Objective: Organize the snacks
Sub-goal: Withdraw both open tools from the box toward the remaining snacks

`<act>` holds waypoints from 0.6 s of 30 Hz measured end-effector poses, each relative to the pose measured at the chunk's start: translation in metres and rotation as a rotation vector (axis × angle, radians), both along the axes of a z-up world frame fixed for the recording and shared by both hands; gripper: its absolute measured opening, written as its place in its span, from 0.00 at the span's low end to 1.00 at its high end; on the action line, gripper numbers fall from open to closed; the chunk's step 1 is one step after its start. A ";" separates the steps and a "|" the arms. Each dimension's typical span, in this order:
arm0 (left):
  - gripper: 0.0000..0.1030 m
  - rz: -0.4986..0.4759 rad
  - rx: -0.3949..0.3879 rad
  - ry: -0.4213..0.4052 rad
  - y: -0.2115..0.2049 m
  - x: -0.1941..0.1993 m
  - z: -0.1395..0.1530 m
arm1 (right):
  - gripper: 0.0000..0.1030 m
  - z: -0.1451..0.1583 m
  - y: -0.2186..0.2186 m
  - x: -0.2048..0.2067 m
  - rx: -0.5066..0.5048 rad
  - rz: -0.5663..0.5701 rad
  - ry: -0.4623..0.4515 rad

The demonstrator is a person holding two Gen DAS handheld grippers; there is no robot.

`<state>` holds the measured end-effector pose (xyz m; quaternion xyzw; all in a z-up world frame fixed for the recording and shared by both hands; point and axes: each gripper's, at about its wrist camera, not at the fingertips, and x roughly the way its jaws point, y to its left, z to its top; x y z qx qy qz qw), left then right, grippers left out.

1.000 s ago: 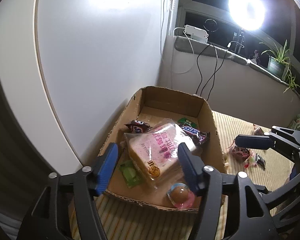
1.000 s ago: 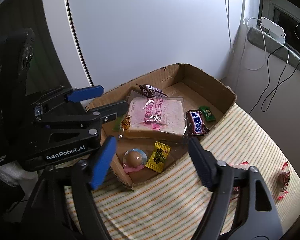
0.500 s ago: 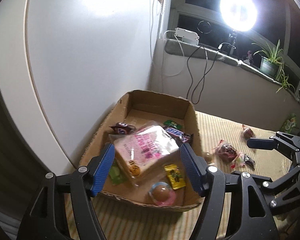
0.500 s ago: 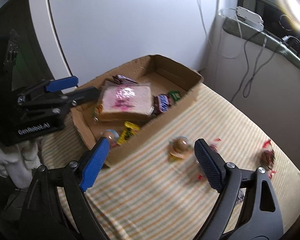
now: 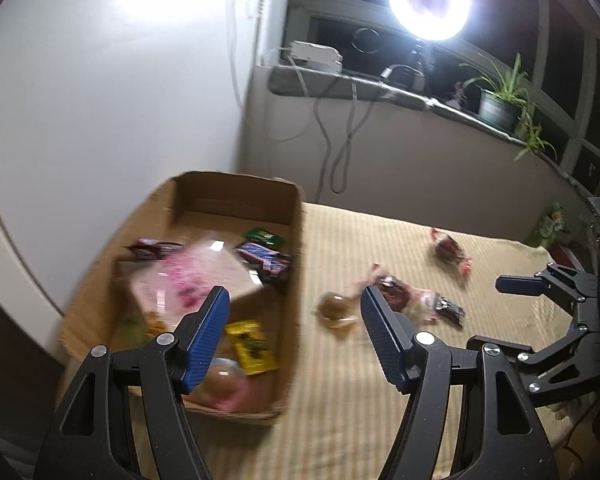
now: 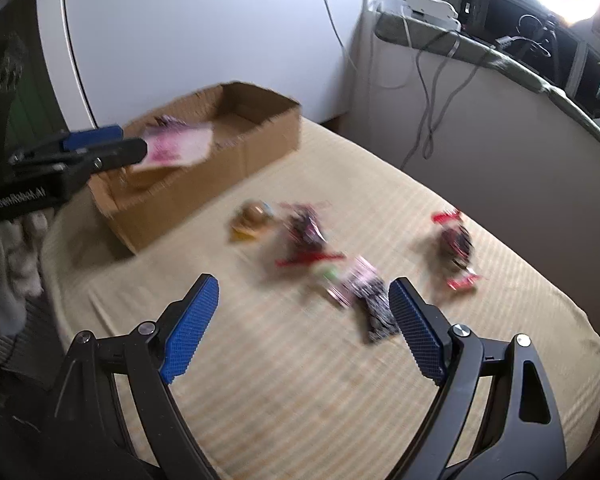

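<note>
A cardboard box (image 5: 236,200) at the left holds a pink bread packet (image 5: 192,280), a yellow candy (image 5: 252,346), a chocolate bar (image 5: 264,258) and other snacks. My left gripper (image 5: 294,332) hangs open and empty over the box's right wall. On the striped cloth lie a jelly cup (image 6: 252,216), two red-wrapped dark candies (image 6: 306,230) (image 6: 456,242) and a dark packet (image 6: 374,308). My right gripper (image 6: 303,328) is open above the cloth with nothing between its pads. The dark packet lies just beyond its right finger. Both views are motion-blurred.
A white wall panel (image 5: 100,100) stands behind the box. A window ledge (image 5: 340,84) carries a power strip, hanging cables, a ring light (image 5: 428,0) and a potted plant (image 5: 500,100). A white-gloved hand (image 6: 8,256) is at the left edge.
Both grippers have swung right, away from the box. The right one now faces the loose snacks on the cloth, and the left one has shifted from the bread to the box's right wall.
</note>
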<state>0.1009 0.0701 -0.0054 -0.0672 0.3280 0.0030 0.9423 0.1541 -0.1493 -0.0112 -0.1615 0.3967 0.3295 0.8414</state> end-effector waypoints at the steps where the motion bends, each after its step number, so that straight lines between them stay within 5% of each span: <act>1: 0.66 -0.009 -0.002 0.003 -0.004 0.001 -0.001 | 0.87 -0.003 -0.005 0.001 -0.005 -0.003 0.007; 12: 0.66 -0.080 -0.022 0.062 -0.044 0.024 -0.019 | 0.87 -0.026 -0.041 0.028 0.017 -0.046 0.061; 18: 0.66 -0.098 -0.098 0.104 -0.055 0.043 -0.029 | 0.80 -0.036 -0.043 0.044 0.007 -0.033 0.067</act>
